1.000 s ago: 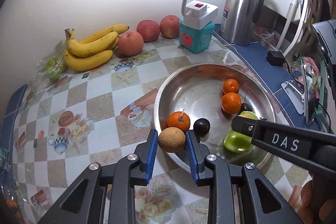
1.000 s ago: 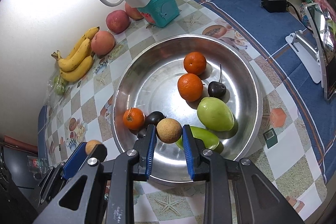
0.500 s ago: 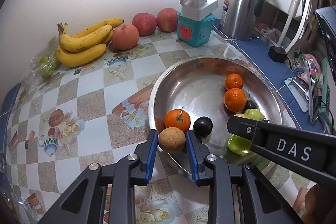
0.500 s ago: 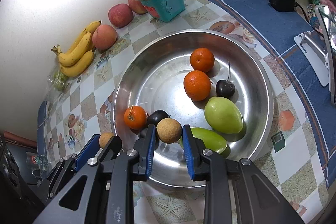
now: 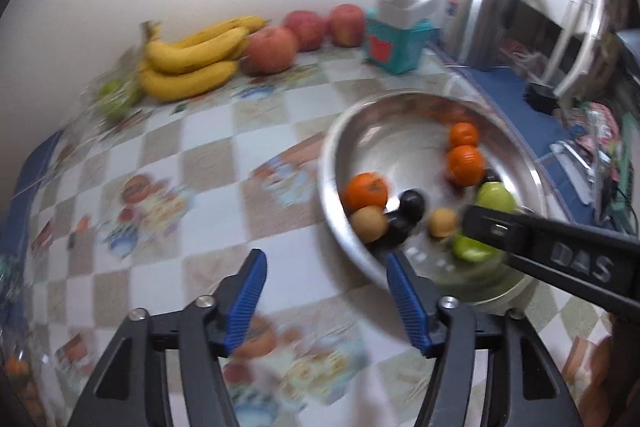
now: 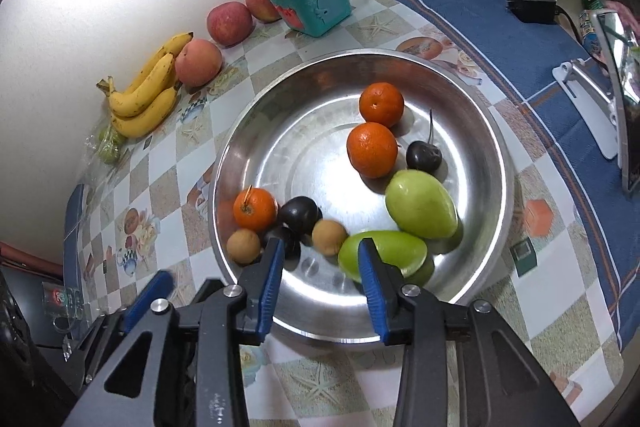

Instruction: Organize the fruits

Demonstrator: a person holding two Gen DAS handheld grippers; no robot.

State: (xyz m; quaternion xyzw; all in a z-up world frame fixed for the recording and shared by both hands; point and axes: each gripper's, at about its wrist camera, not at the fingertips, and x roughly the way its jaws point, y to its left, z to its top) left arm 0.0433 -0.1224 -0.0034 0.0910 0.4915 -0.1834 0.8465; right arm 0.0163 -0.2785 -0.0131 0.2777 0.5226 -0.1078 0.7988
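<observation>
A steel bowl holds three oranges, dark plums, two green mangoes and two small brown round fruits. One brown fruit lies by the bowl's near-left wall beside an orange. The other brown fruit lies just ahead of my right gripper. Both grippers' jaws are opening with nothing between them. My left gripper hangs over the bowl's near rim and the tablecloth. The left view is blurred.
Bananas, three apples and a green bunch lie along the wall. A teal box carries a white power strip with a lamp. A steel kettle and clutter stand on the right.
Both grippers have opened and let go of their brown fruits, which now lie in the bowl. My left gripper has shifted left and down, blurring its view.
</observation>
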